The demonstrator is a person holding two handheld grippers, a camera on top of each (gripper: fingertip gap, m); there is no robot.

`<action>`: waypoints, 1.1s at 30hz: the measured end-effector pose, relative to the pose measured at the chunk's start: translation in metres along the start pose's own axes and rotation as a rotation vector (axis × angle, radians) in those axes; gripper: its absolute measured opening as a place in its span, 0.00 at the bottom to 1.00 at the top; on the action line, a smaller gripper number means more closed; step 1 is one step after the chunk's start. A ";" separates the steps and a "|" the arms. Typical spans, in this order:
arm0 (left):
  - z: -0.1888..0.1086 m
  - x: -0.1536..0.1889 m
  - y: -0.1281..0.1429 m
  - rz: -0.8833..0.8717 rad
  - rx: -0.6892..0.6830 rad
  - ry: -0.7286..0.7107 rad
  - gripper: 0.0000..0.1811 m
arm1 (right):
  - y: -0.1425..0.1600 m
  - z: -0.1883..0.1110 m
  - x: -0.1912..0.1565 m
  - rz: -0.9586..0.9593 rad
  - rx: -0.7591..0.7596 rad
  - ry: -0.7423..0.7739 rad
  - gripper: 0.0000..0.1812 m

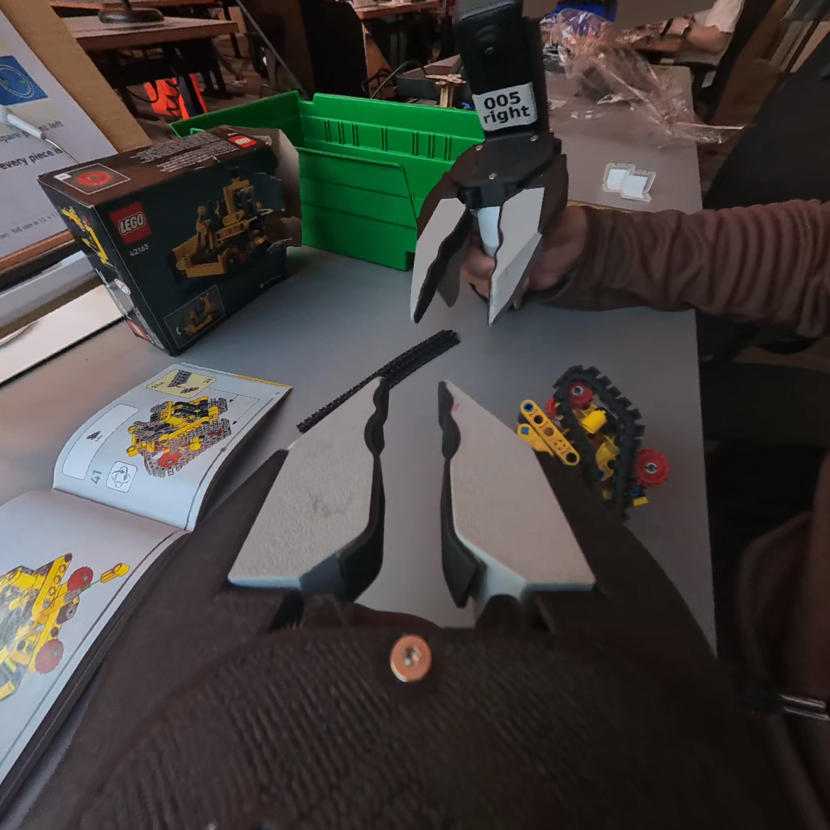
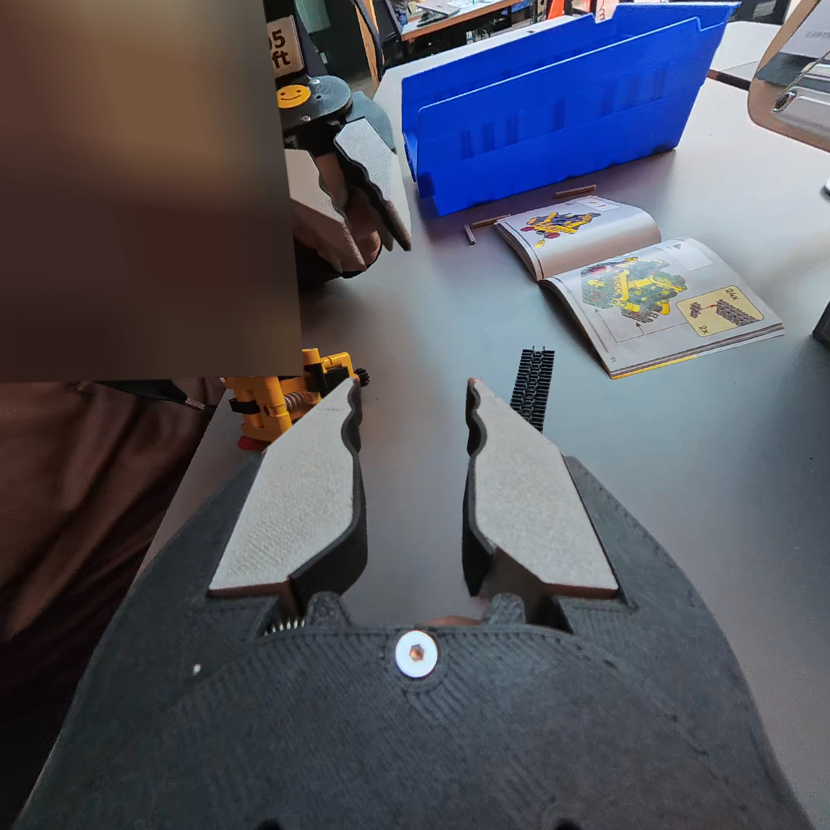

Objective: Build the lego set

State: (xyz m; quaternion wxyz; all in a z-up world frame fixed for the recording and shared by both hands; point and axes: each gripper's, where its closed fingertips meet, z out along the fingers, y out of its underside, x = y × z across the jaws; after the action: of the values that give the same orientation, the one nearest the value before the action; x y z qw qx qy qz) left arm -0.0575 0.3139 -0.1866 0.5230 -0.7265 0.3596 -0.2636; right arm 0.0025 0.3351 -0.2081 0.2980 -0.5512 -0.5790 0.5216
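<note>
I hold my left tongs [image 1: 411, 386] and right tongs [image 2: 413, 386] apart and empty above the grey tabletop [image 1: 341, 296], flanking the loose black track strip [image 1: 381, 375], seemingly ready to fit it onto the yellow bulldozer model [image 1: 593, 435] beside it.

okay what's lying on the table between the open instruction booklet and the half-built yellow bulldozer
A loose black track strip lies flat there, apart from both the instruction booklet and the bulldozer. The left wrist view shows it best, partly hidden behind the open left gripper.
</note>
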 end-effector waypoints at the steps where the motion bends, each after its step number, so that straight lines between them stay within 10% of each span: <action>1: 0.001 -0.001 0.002 -0.001 -0.004 -0.006 0.10 | 0.002 0.001 0.001 -0.002 -0.011 0.011 0.24; 16: -0.005 -0.069 0.039 0.186 -0.151 -0.363 0.09 | 0.021 0.004 0.065 -0.199 -0.222 0.465 0.21; 33: -0.050 -0.130 0.018 0.252 -0.007 -0.822 0.00 | 0.037 -0.029 0.124 -0.276 -0.441 0.977 0.05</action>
State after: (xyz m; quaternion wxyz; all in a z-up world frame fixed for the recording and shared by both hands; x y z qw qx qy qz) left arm -0.1780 0.3861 -0.1890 0.6485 -0.7232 0.2080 0.1151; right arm 0.0148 0.4550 -0.2625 0.4751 -0.6976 -0.5356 0.0277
